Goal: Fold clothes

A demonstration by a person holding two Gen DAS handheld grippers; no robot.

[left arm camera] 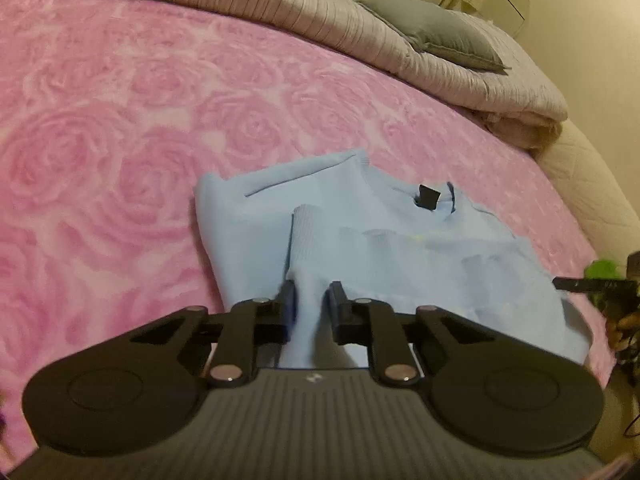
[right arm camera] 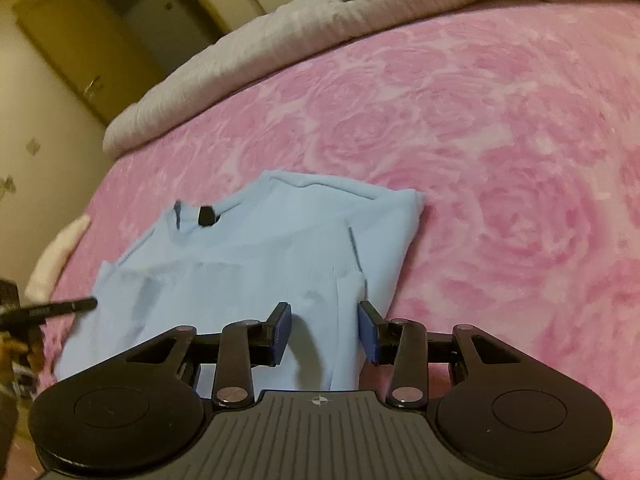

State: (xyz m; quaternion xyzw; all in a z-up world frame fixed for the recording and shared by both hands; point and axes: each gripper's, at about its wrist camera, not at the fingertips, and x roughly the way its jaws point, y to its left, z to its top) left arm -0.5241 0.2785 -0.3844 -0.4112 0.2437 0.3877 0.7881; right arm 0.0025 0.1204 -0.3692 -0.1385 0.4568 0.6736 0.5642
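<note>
A light blue sweater (left arm camera: 380, 248) lies partly folded on the pink rose-patterned bedspread (left arm camera: 120, 140), its collar with a black tag at the far side. My left gripper (left arm camera: 313, 300) has its jaws a little apart around a raised fold of the sweater's near edge. In the right wrist view the same sweater (right arm camera: 240, 256) lies ahead on the bedspread (right arm camera: 500, 160). My right gripper (right arm camera: 325, 324) is open, with a raised fold of the blue cloth between its fingers. The tip of the other gripper (right arm camera: 76, 305) shows at the left.
A folded grey-beige quilt (left arm camera: 360, 20) with a grey pillow (left arm camera: 436, 36) lies along the far side of the bed. The bed's edge (left arm camera: 592, 200) runs to the right. Wardrobe doors (right arm camera: 80, 52) stand beyond the bed in the right wrist view.
</note>
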